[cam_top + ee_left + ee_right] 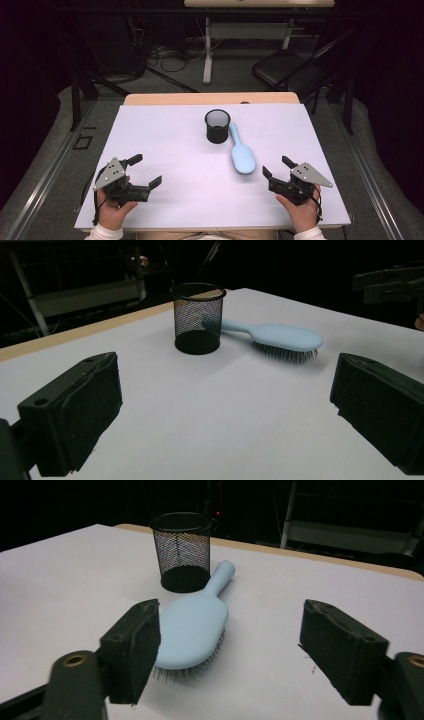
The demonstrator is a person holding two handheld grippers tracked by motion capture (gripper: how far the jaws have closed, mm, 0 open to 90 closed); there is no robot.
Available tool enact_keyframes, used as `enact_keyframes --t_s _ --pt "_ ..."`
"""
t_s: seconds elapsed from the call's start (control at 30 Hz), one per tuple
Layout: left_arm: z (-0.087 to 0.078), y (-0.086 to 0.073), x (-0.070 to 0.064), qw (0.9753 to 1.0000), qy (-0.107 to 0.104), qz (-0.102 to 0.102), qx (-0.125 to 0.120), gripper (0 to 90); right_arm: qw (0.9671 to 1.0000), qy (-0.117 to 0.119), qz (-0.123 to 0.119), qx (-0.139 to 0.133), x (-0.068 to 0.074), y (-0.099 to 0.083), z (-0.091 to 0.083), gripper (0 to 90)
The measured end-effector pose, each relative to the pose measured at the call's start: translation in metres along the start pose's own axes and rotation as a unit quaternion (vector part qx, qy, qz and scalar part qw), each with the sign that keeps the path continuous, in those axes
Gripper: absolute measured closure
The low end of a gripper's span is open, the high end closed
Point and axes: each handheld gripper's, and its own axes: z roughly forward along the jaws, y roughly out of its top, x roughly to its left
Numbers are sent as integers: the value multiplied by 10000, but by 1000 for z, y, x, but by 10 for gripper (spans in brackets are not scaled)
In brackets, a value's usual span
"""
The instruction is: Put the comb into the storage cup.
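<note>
A light blue hairbrush (242, 152) (280, 337) (195, 625) lies bristles down on the white table top (170, 145), its handle pointing at a black mesh cup (217, 125) (197, 317) (184, 550) that stands upright just beyond it. My right gripper (277, 167) (230, 650) is open, a short way right of the brush head, with nothing between its jaws. At the table's near left my left gripper (146, 170) (220, 410) is open too, far from both objects and holding nothing.
The table's wooden far edge (210, 98) shows past the white top. Behind it on the floor are cables (170, 57), a desk leg (207, 55) and a black folding chair (290, 67). My right gripper (395, 284) also appears far off in the left gripper view.
</note>
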Motion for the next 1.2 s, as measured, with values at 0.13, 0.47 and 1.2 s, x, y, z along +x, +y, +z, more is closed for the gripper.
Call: enact_keyframes --t_s 0.13,0.47,1.2 --pt "0 -1 -2 10000 -8 -27 -2 2 9998 -23 117 129 -1 3 2 300" --pt "-2 -1 -4 9999 -47 -99 25 2 9977 31 350 583 -6 20 15 335" --pt "1 -2 -5 9999 -67 -75 88 2 9868 375 311 1544 -14 69 66 417"
